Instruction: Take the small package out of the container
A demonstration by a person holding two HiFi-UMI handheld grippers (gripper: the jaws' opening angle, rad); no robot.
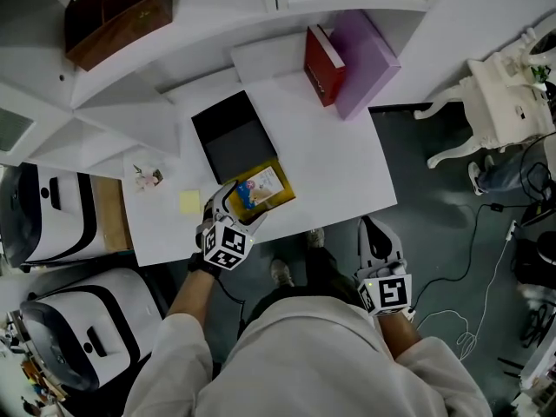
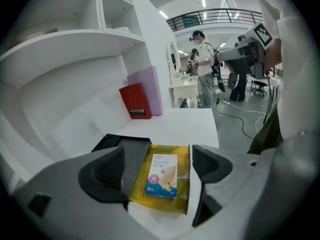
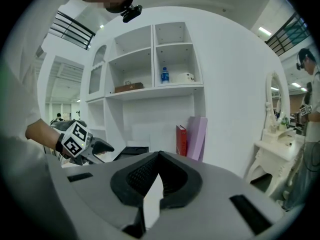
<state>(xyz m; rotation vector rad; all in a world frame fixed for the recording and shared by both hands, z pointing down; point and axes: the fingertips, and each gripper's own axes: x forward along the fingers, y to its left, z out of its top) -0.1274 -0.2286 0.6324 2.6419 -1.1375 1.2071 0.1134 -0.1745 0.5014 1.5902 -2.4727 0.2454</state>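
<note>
Left gripper (image 2: 159,170) jaws standing apart, straddling the small package (image 1: 262,185), not touching | package lying flat, alone, in the yellow container (image 2: 184,159) on the desk (image 1: 347,172); adjoining black box (image 1: 228,142) showing nothing inside | advice: be lowering squarely onto the package's long edges, clearing the container wall | right gripper (image 3: 159,159) jaws together, empty, hanging off the desk.

The right gripper (image 3: 159,159), jaws closed tip to tip, faces a red book (image 3: 181,140) just beside a purple box (image 3: 197,136).

small package (image 1: 263,184) in container (image 1: 287,195), container on table (image 1: 339,163), box (image 1: 228,137) just behind it
</note>
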